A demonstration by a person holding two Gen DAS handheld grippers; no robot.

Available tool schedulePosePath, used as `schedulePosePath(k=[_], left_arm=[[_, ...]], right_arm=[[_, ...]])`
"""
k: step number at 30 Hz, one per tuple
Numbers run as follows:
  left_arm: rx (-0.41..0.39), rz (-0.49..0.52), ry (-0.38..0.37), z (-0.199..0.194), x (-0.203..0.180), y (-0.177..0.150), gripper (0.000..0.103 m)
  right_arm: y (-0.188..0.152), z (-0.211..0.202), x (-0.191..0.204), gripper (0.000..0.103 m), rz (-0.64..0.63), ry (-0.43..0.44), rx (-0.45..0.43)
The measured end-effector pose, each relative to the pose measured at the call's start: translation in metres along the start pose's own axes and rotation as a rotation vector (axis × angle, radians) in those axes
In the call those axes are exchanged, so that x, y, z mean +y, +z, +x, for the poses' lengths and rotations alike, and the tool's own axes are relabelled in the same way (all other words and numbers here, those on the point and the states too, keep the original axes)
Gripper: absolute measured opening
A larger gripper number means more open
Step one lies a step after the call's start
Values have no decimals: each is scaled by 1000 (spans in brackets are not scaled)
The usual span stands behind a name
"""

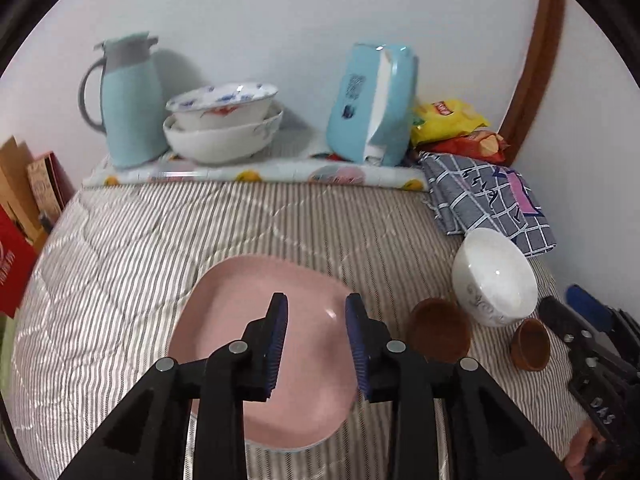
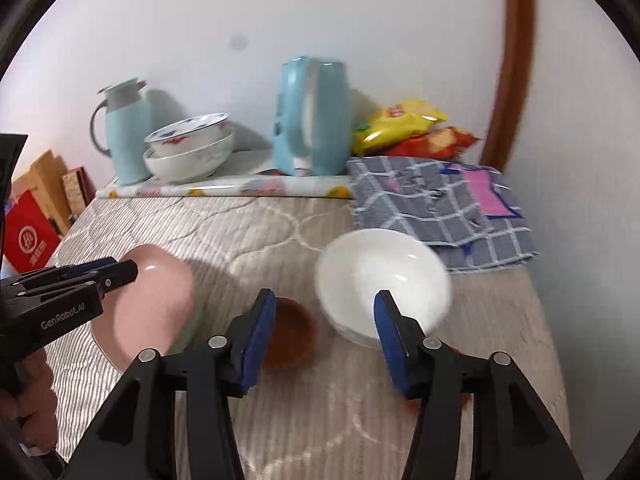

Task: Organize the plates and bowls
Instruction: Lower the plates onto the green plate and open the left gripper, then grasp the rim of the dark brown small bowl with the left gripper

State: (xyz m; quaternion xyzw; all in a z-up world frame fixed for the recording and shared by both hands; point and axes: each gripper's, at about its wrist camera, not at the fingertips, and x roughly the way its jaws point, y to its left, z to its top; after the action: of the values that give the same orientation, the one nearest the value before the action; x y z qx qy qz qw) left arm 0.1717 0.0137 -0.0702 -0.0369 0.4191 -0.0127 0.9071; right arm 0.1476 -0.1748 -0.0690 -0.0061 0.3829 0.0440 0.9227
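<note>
A pink plate [image 1: 224,320] [image 2: 156,300] lies on the striped cloth, with the rim of another plate showing beneath it. My left gripper [image 1: 316,300] hovers over the pink plate, open by a narrow gap with nothing between its fingers; it also shows at the left in the right wrist view [image 2: 120,272]. To the right stands a white bowl [image 1: 496,276] [image 2: 380,280]. Two small brown cups [image 1: 438,332] [image 1: 530,344] sit near it. My right gripper [image 2: 325,298] is open above the nearer brown cup [image 2: 290,332] and the bowl's front edge, gripping nothing.
Against the back wall stand stacked floral bowls [image 1: 224,120], a pale blue jug [image 1: 128,100], a blue tissue box [image 1: 372,104] and snack bags [image 1: 448,116]. A checked cloth [image 1: 492,200] lies at the right. Cardboard boxes [image 1: 24,216] stand off the left edge.
</note>
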Motion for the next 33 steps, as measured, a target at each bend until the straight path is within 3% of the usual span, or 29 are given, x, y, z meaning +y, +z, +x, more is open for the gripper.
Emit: schedulePosePath(k=[4, 10, 16, 24, 33], left_arm=[[-16, 30, 31, 3, -24, -2, 34], [-25, 48, 12, 6, -54, -10, 34], [44, 77, 3, 18, -76, -16, 34], [113, 68, -4, 32, -85, -21, 34], [124, 62, 3, 48, -89, -22, 34]], right_arm=[[-7, -13, -31, 53, 43, -25, -1], [-24, -31, -68, 54, 74, -72, 21], [-37, -35, -92, 56, 93, -110, 40], [-54, -25, -106, 56, 108, -105, 60], [-59, 3, -112, 56, 112, -102, 105]])
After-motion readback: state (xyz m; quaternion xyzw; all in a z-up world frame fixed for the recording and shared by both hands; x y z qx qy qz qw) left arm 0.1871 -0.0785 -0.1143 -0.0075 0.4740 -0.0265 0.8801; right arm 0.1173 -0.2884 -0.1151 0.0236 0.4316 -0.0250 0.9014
